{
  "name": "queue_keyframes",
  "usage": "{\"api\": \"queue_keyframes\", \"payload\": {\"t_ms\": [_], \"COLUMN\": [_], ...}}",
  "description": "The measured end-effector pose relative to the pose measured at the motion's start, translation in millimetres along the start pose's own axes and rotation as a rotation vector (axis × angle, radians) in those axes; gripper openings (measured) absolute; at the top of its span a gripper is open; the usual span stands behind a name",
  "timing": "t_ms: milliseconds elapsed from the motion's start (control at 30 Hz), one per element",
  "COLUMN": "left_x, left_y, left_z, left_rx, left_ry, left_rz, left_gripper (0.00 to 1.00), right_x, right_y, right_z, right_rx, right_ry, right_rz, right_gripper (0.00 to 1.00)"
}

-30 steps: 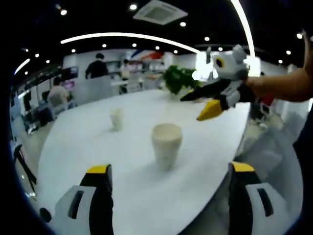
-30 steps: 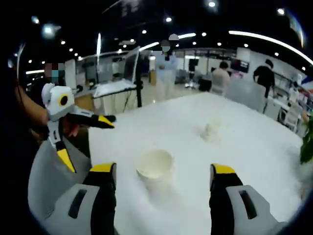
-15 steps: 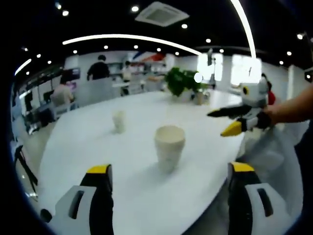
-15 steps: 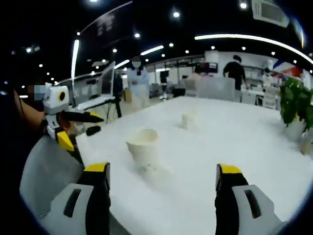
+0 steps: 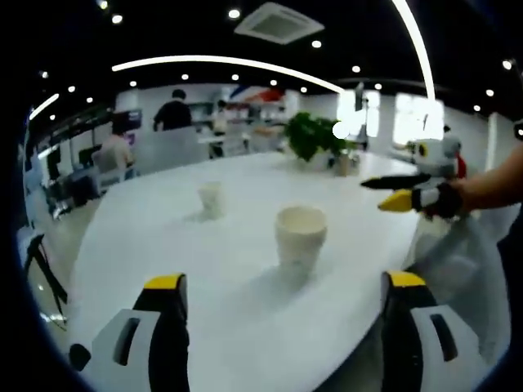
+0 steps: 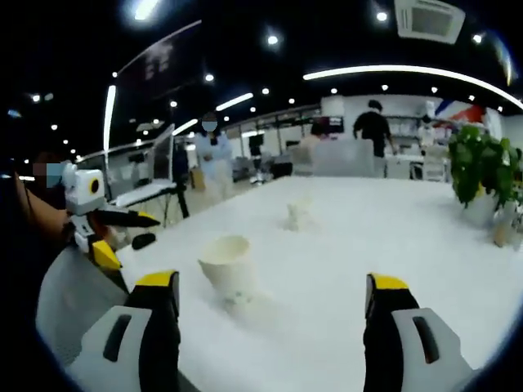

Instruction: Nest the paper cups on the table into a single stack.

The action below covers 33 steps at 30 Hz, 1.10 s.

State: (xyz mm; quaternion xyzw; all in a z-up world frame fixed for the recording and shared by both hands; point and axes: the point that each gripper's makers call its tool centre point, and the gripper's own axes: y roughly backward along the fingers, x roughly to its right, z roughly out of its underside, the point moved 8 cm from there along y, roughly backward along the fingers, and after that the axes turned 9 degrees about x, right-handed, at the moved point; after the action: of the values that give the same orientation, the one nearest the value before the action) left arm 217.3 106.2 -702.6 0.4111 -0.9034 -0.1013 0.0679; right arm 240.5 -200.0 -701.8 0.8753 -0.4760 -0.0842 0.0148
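Note:
Two cream paper cups stand upright and apart on a large white table (image 5: 163,245). The near cup (image 5: 300,235) sits a short way ahead of my left gripper (image 5: 282,286), which is open with nothing between its yellow-tipped jaws. The far cup (image 5: 212,198) is smaller, further back and to the left. In the right gripper view the near cup (image 6: 226,265) lies ahead and left of my open right gripper (image 6: 270,286), and the far cup (image 6: 297,215) stands beyond it. The right gripper (image 5: 406,192) enters the left gripper view from the right, off the table edge. The left gripper (image 6: 105,233) appears at the left of the right gripper view.
A potted green plant (image 5: 310,135) stands at the table's far end, also in the right gripper view as the plant (image 6: 480,167). Several people (image 6: 211,155) stand or sit among desks beyond the table. The table edge (image 5: 384,269) curves close on the right.
Both cameras shifted, so the cups sit slightly differently in each view. In the left gripper view the other gripper dropped from high over the table to beside its right edge. The cups stayed put.

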Motion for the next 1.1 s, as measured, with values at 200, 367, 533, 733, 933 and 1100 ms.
{"api": "queue_keyframes", "payload": {"t_ms": [200, 367, 533, 733, 933, 1100], "left_x": [-11.6, -3.7, -2.2, 2.0, 3.1, 3.1], "left_y": [-0.1, -1.9, -4.0, -6.6, -8.3, -9.9], "left_z": [-9.0, -12.1, -9.7, -5.7, -3.6, -2.8], "left_rx": [0.043, 0.061, 0.05, 0.02, 0.001, -0.005], "left_ry": [0.106, 0.063, 0.047, -0.013, -0.013, 0.005], "left_rz": [-0.048, -0.014, -0.009, -0.006, 0.007, 0.01], "left_gripper": [0.98, 0.98, 0.98, 0.98, 0.98, 0.98], "right_x": [13.2, 33.8, 54.1, 72.4, 82.1, 86.1], "right_y": [-15.7, -43.4, -84.1, -130.7, -175.9, -220.2], "right_z": [-6.5, -22.9, -36.5, -42.6, -38.6, -29.5], "right_rx": [-0.016, 0.008, 0.028, 0.039, 0.118, 0.085], "right_ry": [0.057, 0.085, 0.105, 0.118, 0.155, 0.134], "right_rz": [-0.017, -0.016, -0.031, -0.062, -0.108, -0.135], "right_gripper": [0.94, 0.95, 0.96, 0.99, 1.0, 1.0]}}
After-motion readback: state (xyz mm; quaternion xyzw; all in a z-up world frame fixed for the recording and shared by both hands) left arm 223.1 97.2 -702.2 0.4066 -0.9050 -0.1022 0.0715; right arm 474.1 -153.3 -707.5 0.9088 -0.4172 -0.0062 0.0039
